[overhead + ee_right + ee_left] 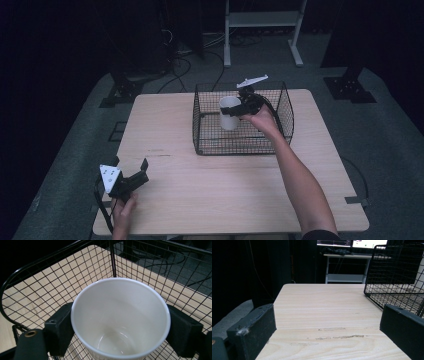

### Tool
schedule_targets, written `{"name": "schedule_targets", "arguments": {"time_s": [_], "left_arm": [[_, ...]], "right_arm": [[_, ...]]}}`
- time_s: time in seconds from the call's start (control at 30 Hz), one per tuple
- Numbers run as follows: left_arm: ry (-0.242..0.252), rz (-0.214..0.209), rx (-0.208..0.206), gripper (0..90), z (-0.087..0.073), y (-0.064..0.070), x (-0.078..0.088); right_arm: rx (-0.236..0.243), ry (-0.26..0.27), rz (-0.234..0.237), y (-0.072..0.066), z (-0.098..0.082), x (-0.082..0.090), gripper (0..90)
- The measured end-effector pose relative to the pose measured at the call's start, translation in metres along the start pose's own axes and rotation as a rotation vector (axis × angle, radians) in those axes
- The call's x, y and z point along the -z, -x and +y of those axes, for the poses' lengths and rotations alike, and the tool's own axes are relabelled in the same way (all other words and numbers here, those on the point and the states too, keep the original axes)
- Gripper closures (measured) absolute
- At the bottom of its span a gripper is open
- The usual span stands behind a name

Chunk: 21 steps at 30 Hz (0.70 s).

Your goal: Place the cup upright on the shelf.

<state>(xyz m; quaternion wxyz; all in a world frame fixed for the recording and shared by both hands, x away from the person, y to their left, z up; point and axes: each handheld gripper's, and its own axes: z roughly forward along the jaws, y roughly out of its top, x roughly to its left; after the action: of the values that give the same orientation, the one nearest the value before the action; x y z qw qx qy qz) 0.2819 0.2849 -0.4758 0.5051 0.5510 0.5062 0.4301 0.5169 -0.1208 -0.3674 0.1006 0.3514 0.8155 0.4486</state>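
The white cup (pixel 120 320), empty and upright, sits clamped between the jaws of the right gripper (pixel 243 104) inside the wire basket (pixel 200 125); whether it goes in or comes out, it should travel level and clear the rim and mesh walls. The left gripper (pixel 131 176) rests released, holding nothing, near the wooden table's (pixel 225 190) front-left corner. The cup's base is hidden, so I cannot tell whether it touches the basket floor.

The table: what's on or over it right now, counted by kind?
White cup: 1, held in the right gripper over the basket
Black wire basket: 1
Hand-held grippers: 2, the right one and the left gripper, which is open and holds nothing
Total: 4
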Motion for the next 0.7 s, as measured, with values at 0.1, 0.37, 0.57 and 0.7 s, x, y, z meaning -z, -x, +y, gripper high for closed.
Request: {"name": "schedule_targets", "arguments": {"time_s": [0.1,0.37,0.57,0.7], "left_arm": [[0.001,-0.004,0.006,0.0,0.000,0.000,0.000],[-0.001,-0.002,0.003,0.0,0.000,0.000,-0.001],[-0.001,-0.001,0.004,0.0,0.000,0.000,0.000],[-0.001,-0.006,0.005,0.0,0.000,0.000,0.000]], "right_arm": [[0.002,0.000,-0.003,0.000,-0.001,-0.001,18.3],[0.001,-0.021,-0.002,0.004,-0.004,-0.005,18.3],[0.004,-0.035,-0.007,0.005,-0.005,-0.012,18.3],[0.000,-0.051,-0.018,0.009,-0.008,-0.015,18.3]]}}
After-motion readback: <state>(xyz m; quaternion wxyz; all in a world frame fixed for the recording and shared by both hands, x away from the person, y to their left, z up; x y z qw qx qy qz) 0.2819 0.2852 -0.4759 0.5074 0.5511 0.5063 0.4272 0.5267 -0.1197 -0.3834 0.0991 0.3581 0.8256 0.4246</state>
